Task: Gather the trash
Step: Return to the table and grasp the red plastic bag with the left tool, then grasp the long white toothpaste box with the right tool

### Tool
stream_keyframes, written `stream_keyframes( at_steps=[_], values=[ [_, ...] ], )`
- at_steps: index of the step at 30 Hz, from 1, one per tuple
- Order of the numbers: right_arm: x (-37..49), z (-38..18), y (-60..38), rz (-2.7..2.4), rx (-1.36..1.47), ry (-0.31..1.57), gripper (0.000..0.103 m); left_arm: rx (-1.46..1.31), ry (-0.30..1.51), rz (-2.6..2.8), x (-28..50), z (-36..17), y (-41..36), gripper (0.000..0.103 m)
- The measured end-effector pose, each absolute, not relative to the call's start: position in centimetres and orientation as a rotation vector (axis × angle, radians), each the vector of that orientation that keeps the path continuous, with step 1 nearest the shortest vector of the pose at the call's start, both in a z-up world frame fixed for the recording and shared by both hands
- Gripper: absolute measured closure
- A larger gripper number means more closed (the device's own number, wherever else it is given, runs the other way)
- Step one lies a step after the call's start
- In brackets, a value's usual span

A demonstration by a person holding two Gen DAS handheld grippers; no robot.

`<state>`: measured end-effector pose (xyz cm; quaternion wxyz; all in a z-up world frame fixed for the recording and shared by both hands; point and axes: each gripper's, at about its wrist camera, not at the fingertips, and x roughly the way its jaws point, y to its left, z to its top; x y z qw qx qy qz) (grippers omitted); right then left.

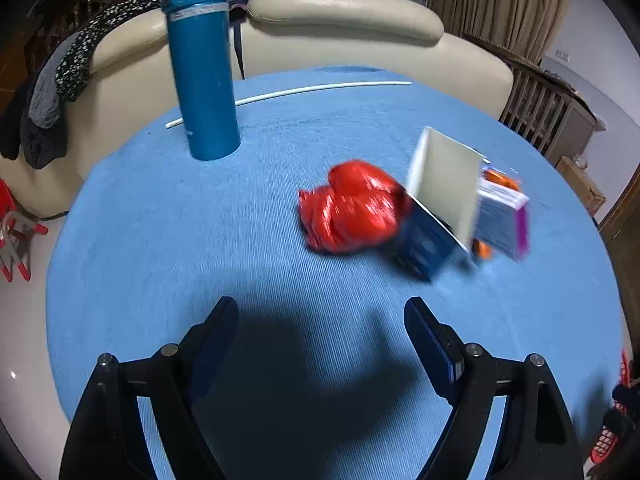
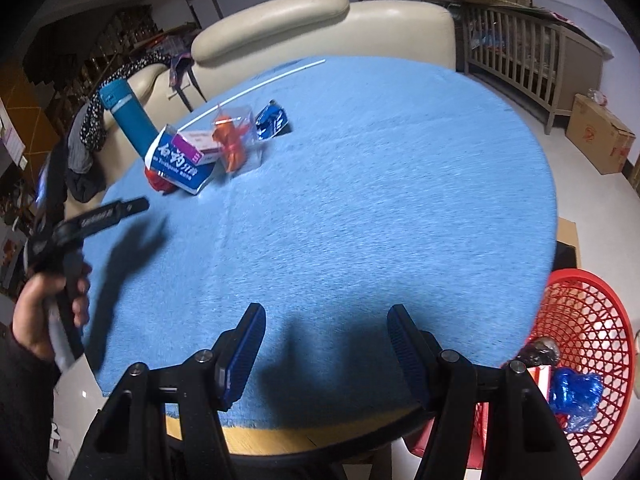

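Trash sits bunched on the round blue-cloth table (image 2: 360, 200): a crumpled red plastic bag (image 1: 352, 208) touching a blue-and-white toothpaste box (image 1: 436, 208). The left gripper (image 1: 320, 332) and right gripper (image 2: 324, 340) both hang spread and empty. Go slowly, pinch the bag's middle, probably soft, then carry it to the red mesh basket (image 2: 592, 320).

Boxes (image 2: 180, 158) and wrappers (image 2: 232, 140) clustered at the desk's (image 2: 380, 200) far left, bottle (image 2: 130, 122) stood behind them, basket (image 2: 592, 344) placed beside the desk's right edge.
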<state>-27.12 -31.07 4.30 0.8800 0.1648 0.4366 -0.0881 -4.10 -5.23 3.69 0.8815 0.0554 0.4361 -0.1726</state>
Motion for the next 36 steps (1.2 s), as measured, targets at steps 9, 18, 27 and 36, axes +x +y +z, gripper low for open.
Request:
stream_keyframes(
  at_steps=[9, 18, 27, 36],
  values=[
    [-24.8, 3.4, -30.9, -0.184, 0.332, 0.959, 0.036, 0.172, 0.873, -0.386, -0.3, 3.2, -8.5, 0.025],
    [-21.8, 3.4, -30.3, -0.173, 0.316, 0.969, 0.036, 0.089, 0.846, -0.363, -1.3, 3.7, -5.7, 0.061],
    [-13.7, 5.6, -26.0, -0.061, 0.245, 0.892, 0.036, 0.063, 0.851, -0.312, -5.1, 3.7, -1.9, 0.061],
    [-5.9, 3.1, -22.9, -0.073, 0.198, 0.903, 0.067, 0.058, 0.860, -0.301, -6.0, 3.6, -1.8, 0.061]
  ],
)
